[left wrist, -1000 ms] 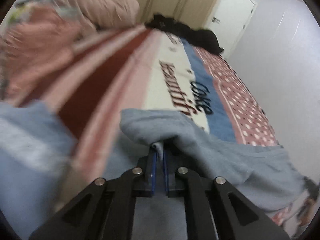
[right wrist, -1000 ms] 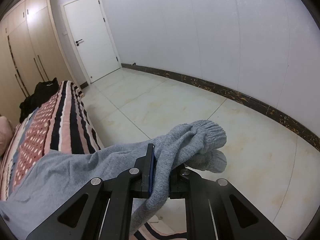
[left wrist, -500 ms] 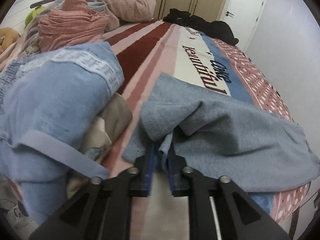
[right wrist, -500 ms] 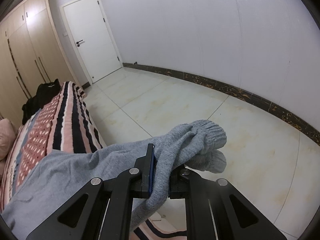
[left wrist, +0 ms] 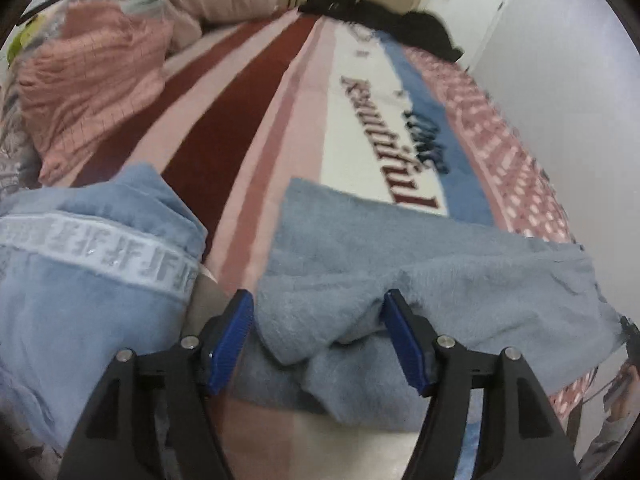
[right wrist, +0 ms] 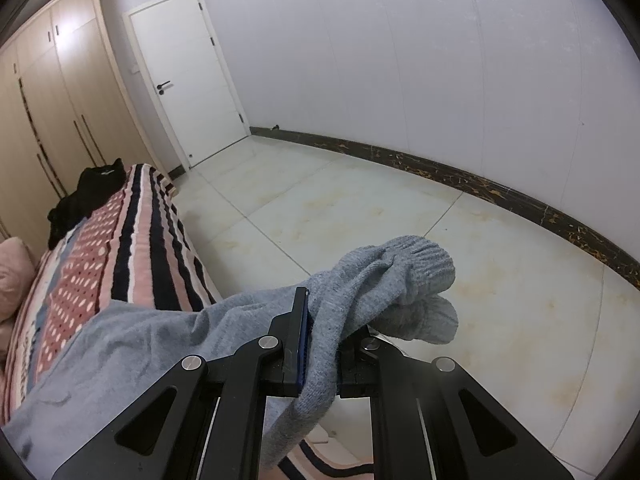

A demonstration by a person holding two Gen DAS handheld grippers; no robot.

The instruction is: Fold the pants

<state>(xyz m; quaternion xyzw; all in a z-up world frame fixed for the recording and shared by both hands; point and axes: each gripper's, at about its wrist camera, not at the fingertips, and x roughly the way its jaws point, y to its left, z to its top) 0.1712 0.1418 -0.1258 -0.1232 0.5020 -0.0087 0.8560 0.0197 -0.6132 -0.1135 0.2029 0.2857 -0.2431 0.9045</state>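
The grey pants point(left wrist: 420, 256) lie across the striped bedspread point(left wrist: 256, 92). In the left wrist view my left gripper point(left wrist: 316, 320) is open, its blue pads wide apart, with a bunched fold of the pants lying loose between them. In the right wrist view my right gripper point(right wrist: 320, 340) is shut on the pants point(right wrist: 132, 344) near the ribbed leg cuffs point(right wrist: 416, 268), holding them out past the bed's edge above the floor. The cloth hides the right pad.
A light blue garment point(left wrist: 80, 280) and a pink blanket pile point(left wrist: 92, 76) lie left of the pants. A black garment point(left wrist: 384, 24) lies at the far end of the bed. Beyond the bed are tiled floor point(right wrist: 400, 208), a white door point(right wrist: 188, 72) and wardrobes point(right wrist: 56, 92).
My left gripper has opened and let go of the pants' fold, which now lies on the bed. My right gripper keeps its hold on the cuffs, hardly moved.
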